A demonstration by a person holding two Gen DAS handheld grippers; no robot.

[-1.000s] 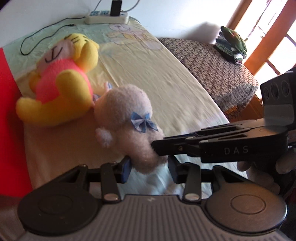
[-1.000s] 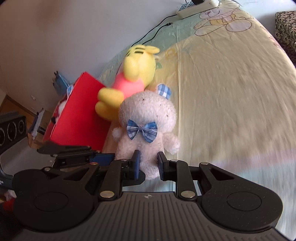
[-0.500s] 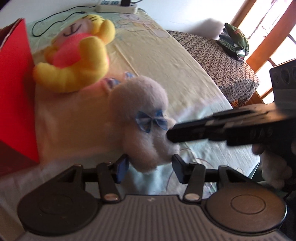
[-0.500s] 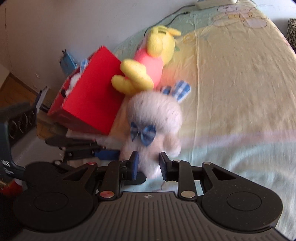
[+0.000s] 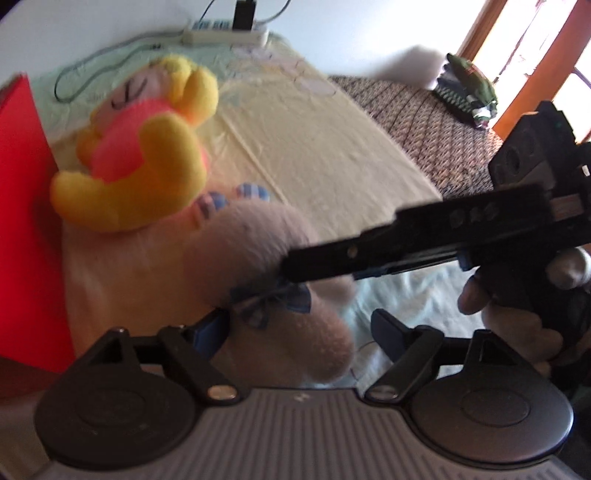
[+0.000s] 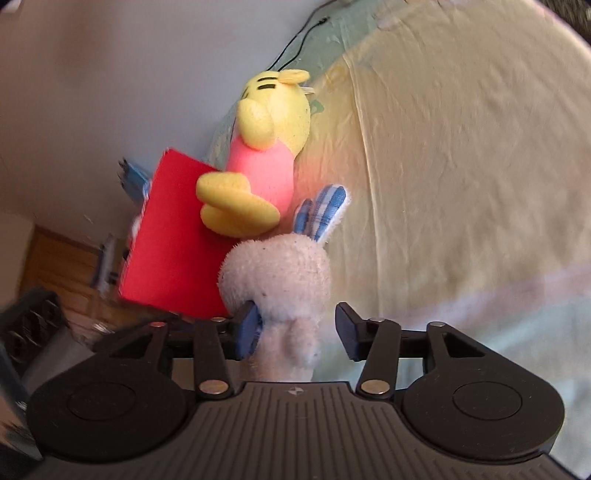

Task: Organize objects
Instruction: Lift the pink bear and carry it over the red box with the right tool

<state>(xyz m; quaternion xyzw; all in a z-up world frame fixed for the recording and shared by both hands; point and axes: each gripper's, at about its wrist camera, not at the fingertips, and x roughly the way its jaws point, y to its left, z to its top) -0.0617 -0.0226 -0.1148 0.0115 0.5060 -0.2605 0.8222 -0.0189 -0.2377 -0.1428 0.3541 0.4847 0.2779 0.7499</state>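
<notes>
A white plush bunny with a blue checked bow and ears lies on the yellow bed sheet, just below a yellow plush in a pink shirt. My left gripper straddles the bunny's lower body. Its jaws are opening, and its right pad stands off the fur. My right gripper is also opening around the bunny: its blue left pad brushes the fur while its right finger is apart. In the left wrist view the right gripper reaches in from the right, crossing the bunny.
A red box stands at the bed's edge beside the yellow plush. A power strip with cables lies at the head of the bed. A brown patterned cover with folded clothes is at the right. A hand holds the right gripper.
Both grippers' jaws have spread wide off the bunny, which they pinched a second ago. The bunny now rests lower on the sheet, leaning back toward the yellow plush.
</notes>
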